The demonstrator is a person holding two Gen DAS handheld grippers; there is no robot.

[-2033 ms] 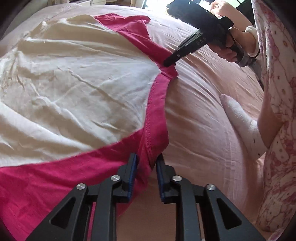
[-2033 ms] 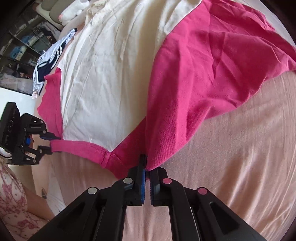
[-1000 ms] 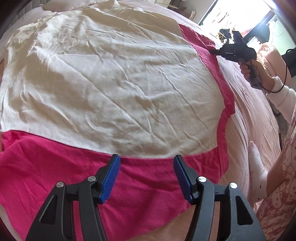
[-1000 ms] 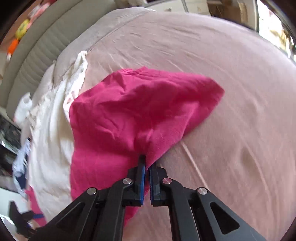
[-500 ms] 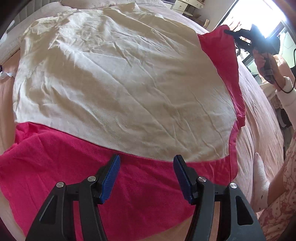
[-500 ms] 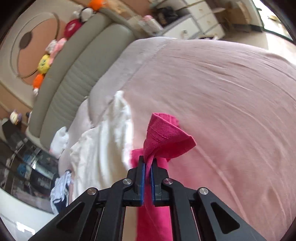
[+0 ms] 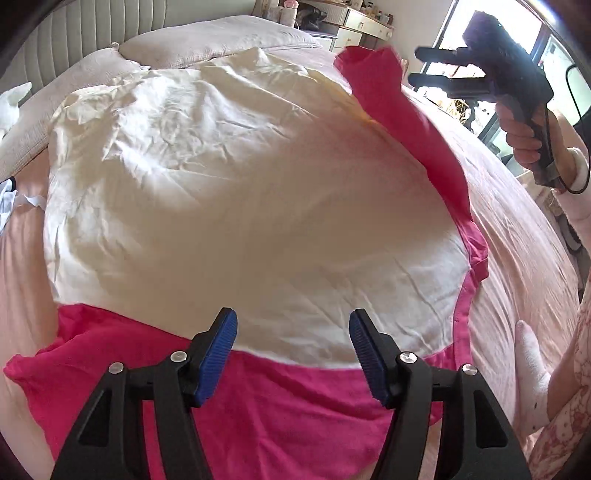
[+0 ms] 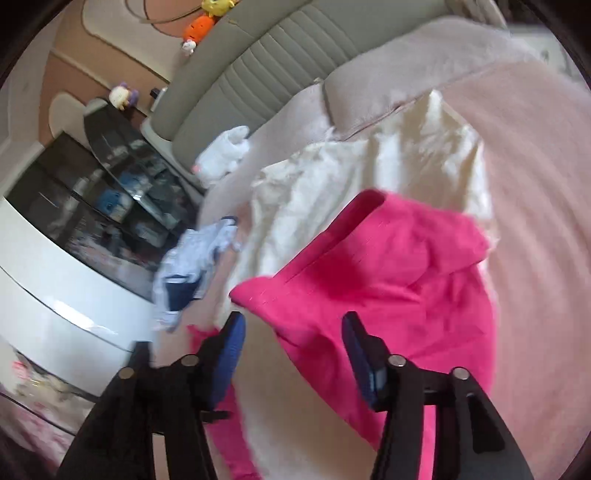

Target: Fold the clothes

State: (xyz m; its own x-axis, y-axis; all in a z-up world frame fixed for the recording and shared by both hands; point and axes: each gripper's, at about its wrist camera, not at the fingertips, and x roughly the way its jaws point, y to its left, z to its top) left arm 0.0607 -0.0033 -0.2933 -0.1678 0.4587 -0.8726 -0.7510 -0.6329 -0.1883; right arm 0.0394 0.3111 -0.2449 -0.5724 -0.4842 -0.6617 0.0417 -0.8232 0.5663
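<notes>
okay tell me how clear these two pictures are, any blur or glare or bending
Left wrist view: sharp, fisheye curves the bed, window behind the right claw blown out white. Right wrist view: motion-smeared, pink shirt and cabinet soft, glare streak on the cabinet's white front.

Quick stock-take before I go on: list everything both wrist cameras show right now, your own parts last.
shirt: one, cream body with pink sleeves and hem, spread on the bed; far sleeve flipped up over the body
bed cover: one, pale pink, under the shirt
pillow: one, beige, at the headboard
headboard: one, grey, padded
white cloth: one, beside the pillow
blue-white garment: one, bed edge
plush toys: several, on the ledge above the headboard
cabinet: one, dark glass, beside the bed
left gripper: open, above the hem
right gripper: jaws opening, nothing between them
hand: holds the right gripper
sock: white, on the bed
</notes>
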